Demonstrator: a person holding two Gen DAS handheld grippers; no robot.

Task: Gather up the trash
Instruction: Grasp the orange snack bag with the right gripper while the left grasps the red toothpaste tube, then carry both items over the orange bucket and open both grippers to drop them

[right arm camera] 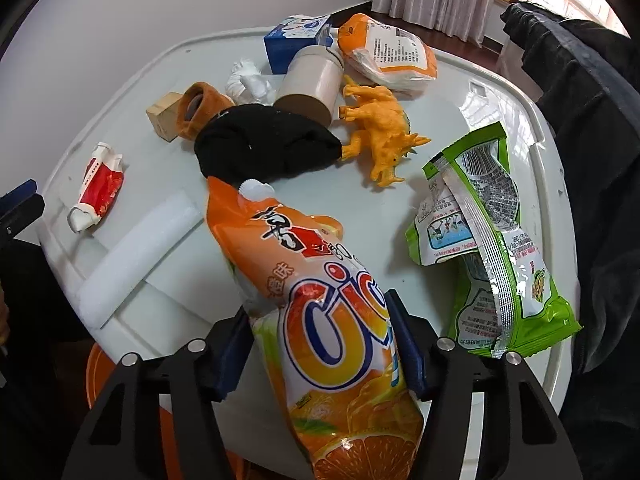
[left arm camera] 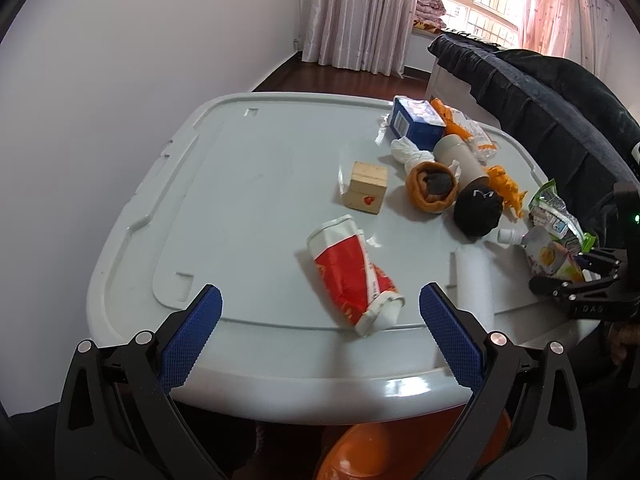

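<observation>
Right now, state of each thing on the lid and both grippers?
Left gripper: jaws open, empty, short of the red pack.
Right gripper: jaws shut on the orange pouch.
Orange pouch: gripped, cap on.
Red pack: crumpled, lying flat.
Green wrapper: torn open, flat.
Cup: tipped on its side.
Dinosaur: on its side.
Black sock: bunched.
Blue carton: looks closed.

Right wrist view: juice pouch bottom centre on tabletop, snack wrapper to its right. Sock centre, toy dinosaur just right of it, cylinder behind. Carton top centre. Crumpled packet at left edge, wooden block above it.
</observation>
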